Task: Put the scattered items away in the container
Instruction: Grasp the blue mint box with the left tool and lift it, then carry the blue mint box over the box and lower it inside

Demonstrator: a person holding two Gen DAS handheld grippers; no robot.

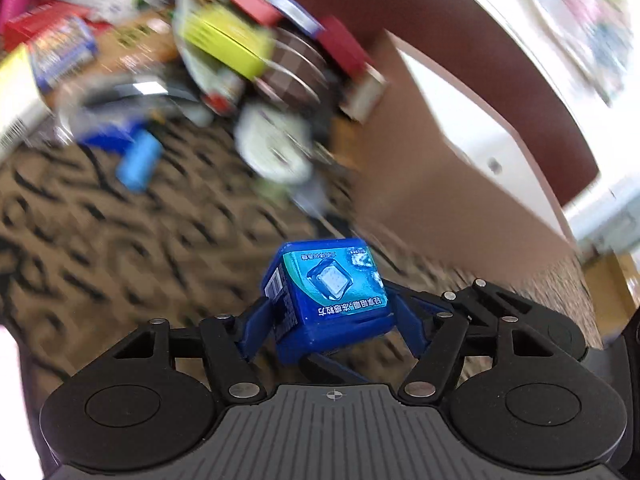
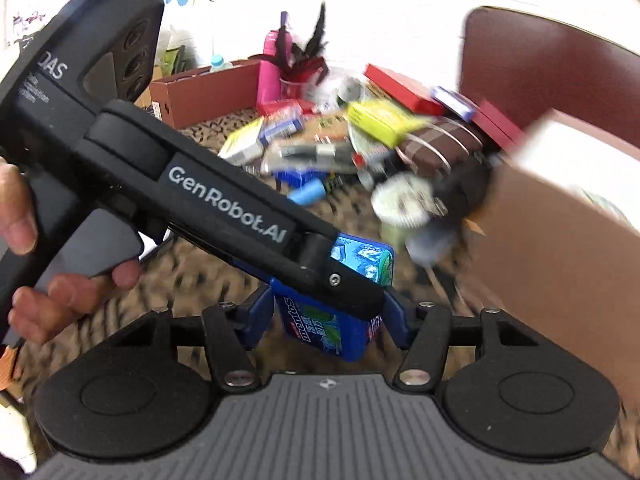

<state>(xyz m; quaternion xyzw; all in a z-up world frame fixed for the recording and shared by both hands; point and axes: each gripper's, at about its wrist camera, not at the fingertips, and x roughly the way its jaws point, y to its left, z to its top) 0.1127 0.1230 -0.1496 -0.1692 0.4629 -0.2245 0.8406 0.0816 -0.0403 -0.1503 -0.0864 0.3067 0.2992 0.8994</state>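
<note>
Blue Mentos box clamped in left tool, right tool alongside

blue mint boxes held: 2 | grippers: 2 | blue cylinders: 1 | yellow-green boxes: 1 | pink bottles: 1 | brown cardboard containers: 1 | remaining pile too blurred to count

Left gripper: fingers closed against a blue box. Right gripper: fingers likewise clamped on a blue box, left gripper crossing above.
</note>
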